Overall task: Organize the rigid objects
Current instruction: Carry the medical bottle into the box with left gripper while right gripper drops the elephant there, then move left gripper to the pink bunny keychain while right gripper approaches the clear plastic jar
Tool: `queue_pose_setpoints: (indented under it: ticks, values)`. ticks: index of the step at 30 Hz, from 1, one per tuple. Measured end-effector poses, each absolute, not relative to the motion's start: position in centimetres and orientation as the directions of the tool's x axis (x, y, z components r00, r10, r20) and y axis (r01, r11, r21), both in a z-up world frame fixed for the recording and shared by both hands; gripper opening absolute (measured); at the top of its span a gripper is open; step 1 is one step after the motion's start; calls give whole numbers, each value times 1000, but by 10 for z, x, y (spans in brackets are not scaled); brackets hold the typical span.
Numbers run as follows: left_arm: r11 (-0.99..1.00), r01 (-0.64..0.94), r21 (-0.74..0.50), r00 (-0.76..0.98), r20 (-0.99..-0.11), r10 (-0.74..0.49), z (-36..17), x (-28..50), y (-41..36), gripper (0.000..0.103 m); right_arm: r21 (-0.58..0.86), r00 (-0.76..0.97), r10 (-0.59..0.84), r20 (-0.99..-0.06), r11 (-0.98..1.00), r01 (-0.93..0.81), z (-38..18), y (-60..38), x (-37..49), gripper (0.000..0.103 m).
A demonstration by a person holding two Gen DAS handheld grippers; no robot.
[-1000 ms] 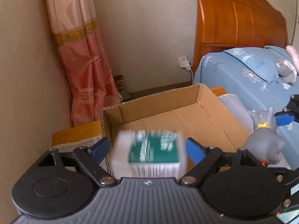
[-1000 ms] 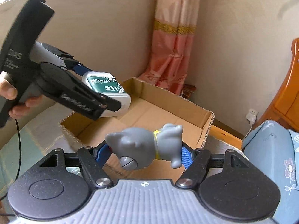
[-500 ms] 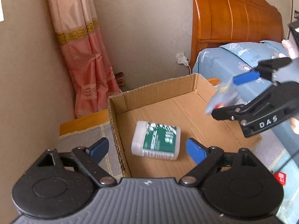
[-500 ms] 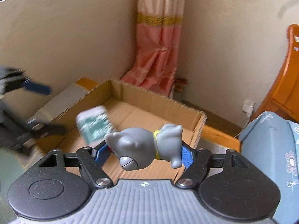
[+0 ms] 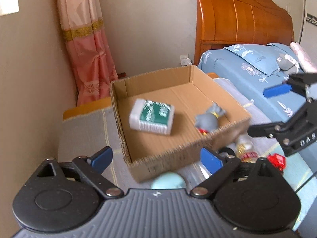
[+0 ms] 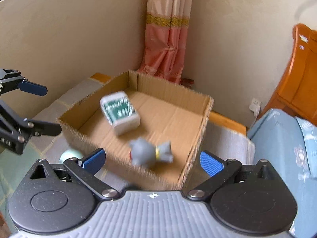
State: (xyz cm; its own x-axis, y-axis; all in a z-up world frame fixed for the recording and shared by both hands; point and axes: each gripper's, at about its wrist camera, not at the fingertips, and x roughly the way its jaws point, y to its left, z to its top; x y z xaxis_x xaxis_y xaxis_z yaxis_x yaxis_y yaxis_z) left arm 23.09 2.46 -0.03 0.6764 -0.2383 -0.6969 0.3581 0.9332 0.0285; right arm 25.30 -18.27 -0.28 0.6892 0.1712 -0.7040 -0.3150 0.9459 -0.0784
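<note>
Cardboard walls of the box (image 5: 174, 154) enclose both of our items: the white container with a green label (image 6: 119, 112) lies near the middle, the grey cat figurine (image 6: 150, 153) by the near wall. Our left gripper (image 5: 156, 156) and right gripper (image 6: 152, 159) have just been opening; both now stand spread wide with nothing between their fingers.

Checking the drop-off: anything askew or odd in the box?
Nothing damaged. The green-labelled container lies on its side, skewed to the cardboard box walls; the grey figurine lies toppled near the front wall. Both are blurred.
</note>
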Motion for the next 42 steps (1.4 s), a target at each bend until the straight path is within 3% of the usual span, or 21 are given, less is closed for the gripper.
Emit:
queue_pose_setpoints:
  ticks: [15,29,33,35,42]
  values:
    - [920,389,45,623,-749,-227,-63,169,20,99,9,650,127,-749,983,-182,-75,-194,126,103]
    - [924,383,16,584,-779,-228,-88,165,14,99,-32,615,-58,-786,998,52,-105,-236,114,103]
    - [919,393,11,571,-787,-235,-93,167,12,99,26,566,33,-824,999,-21,-116,-227,113,103]
    - [917,400,12,564,-792,-235,-96,169,11,99,-28,574,7,-819,998,-52,-117,-211,110,103]
    - [915,404,2,550,-800,-241,-108,175,10,99,-21,593,16,-805,998,-56,-118,-196,105,103]
